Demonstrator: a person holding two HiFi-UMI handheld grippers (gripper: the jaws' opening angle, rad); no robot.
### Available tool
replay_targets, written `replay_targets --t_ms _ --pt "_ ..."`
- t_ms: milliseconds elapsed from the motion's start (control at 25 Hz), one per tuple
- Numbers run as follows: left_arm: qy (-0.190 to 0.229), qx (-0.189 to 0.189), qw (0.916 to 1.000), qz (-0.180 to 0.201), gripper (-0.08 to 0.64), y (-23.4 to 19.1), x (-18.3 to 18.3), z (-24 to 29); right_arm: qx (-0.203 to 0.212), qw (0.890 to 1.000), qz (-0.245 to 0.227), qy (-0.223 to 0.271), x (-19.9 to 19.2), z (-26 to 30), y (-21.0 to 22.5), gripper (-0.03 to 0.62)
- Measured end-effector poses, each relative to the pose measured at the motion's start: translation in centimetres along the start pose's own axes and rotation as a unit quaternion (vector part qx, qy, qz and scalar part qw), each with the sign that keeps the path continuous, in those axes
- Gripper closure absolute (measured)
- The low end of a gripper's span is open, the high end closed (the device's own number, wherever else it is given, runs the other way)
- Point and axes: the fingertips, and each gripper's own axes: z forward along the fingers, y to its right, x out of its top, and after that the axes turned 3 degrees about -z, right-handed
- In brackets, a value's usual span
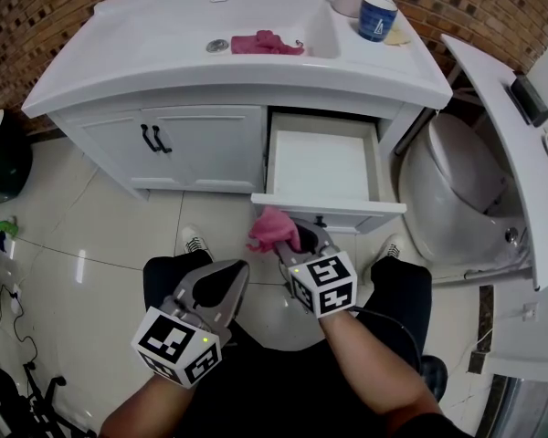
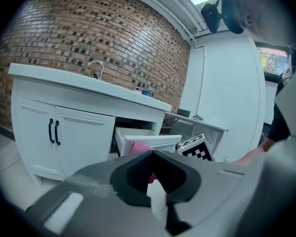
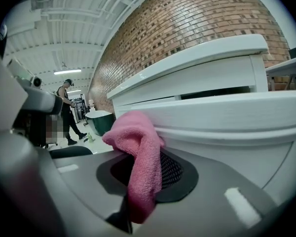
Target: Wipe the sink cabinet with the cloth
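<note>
Right gripper (image 1: 299, 237) clamped on pink cloth (image 1: 274, 229), cloth touching front of open drawer (image 1: 347, 211) on white sink cabinet (image 1: 201, 149), left gripper (image 1: 233, 276) jaws together, empty, just beside right one, second pink rag (image 1: 267, 43) lying in basin (image 1: 164, 26).

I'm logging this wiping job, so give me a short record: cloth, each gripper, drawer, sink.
cloth: pink, pressed against the drawer's front
right gripper: jaws shut on the cloth
left gripper: jaws shut, nothing between them, short of the cabinet
drawer: pulled open, nothing visible inside
basin: second cloth, also pink, lies in it
cups: two, on the counter's right
</note>
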Motion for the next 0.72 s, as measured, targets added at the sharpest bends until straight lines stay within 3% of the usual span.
replay_targets --t_ms 440,720 --pt "-0.008 -0.015 0.9999 0.003 0.554 1.3 -0.4 1.2 -0.066 0.997 0.024 0.011 -0.5 -3.8 6.2 0.508" --pt "-0.011 -0.025 0.9996 0.009 0.554 2.3 -0.4 2.4 -0.094 0.995 0.006 0.014 -0.9 -5.7 8.3 0.508"
